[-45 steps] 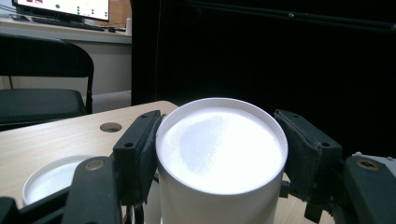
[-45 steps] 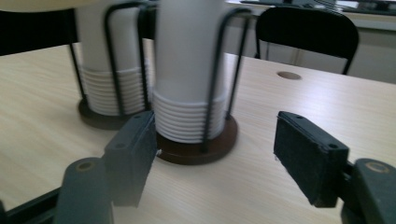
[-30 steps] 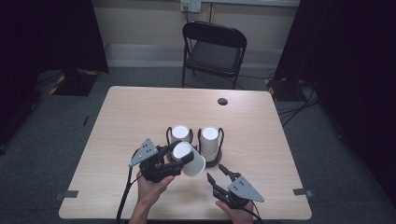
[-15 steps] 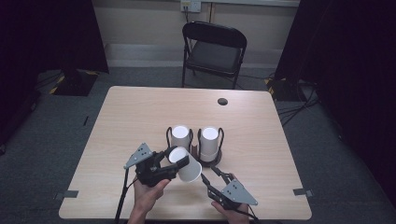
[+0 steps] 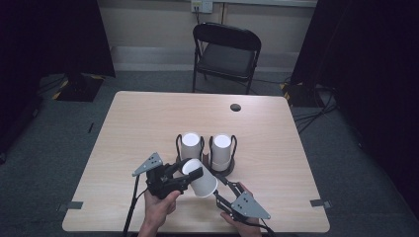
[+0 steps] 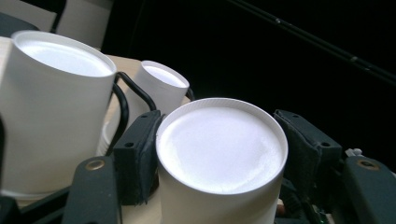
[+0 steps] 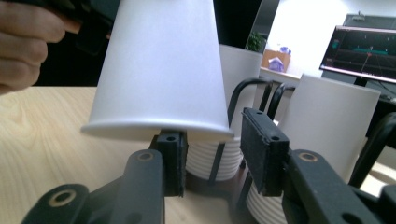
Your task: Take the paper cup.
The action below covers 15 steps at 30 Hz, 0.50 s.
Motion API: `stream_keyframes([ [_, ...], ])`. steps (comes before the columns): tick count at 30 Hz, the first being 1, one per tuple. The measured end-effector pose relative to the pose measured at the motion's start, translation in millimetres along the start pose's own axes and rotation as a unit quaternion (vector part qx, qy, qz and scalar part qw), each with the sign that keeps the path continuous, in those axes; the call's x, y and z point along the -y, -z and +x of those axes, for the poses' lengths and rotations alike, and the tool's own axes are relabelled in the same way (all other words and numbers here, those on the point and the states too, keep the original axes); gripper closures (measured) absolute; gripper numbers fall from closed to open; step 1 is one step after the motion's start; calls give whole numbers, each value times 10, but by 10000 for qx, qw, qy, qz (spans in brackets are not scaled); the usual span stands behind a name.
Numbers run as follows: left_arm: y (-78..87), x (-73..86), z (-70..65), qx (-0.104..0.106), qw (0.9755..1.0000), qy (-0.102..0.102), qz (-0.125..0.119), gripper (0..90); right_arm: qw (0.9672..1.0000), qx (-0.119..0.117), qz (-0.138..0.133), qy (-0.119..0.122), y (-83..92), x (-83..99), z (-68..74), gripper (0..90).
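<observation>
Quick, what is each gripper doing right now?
Left gripper: closed on a white paper cup.
Right gripper: open, holding nothing, just under that cup's rim.

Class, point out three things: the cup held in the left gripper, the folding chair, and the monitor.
cup [image 5: 201,180], high view, its side wall.
folding chair [image 5: 227,58], high view, its seat.
monitor [image 7: 364,49], right gripper view, its screen.

Grey carpet floor [image 5: 44,143], black folding chair [image 5: 226,54] (behind the wooden table [image 5: 148,123]), black curtains [image 5: 49,34], pale wall [image 5: 148,22]
</observation>
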<state>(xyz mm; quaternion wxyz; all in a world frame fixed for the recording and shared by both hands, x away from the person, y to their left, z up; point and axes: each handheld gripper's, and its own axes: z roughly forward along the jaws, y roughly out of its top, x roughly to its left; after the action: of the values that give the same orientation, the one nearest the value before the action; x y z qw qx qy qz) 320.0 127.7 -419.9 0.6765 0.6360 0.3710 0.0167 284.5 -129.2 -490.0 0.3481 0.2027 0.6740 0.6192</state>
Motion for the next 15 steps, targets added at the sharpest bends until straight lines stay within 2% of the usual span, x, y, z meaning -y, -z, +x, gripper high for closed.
stream_keyframes([
  [8, -76, 33, -15, 227, 9996, 154, 69, 344, 9999, -20, -135, 51, -55, -11, -26, 663],
  [13, -93, 40, -22, 287, 9994, 150, 130, 344, 9999, -30, -134, 34, -82, 0, -30, 680],
  [15, -99, 43, -27, 292, 9994, 118, 140, 343, 9998, -4, -167, 102, -85, 0, -31, 687],
])
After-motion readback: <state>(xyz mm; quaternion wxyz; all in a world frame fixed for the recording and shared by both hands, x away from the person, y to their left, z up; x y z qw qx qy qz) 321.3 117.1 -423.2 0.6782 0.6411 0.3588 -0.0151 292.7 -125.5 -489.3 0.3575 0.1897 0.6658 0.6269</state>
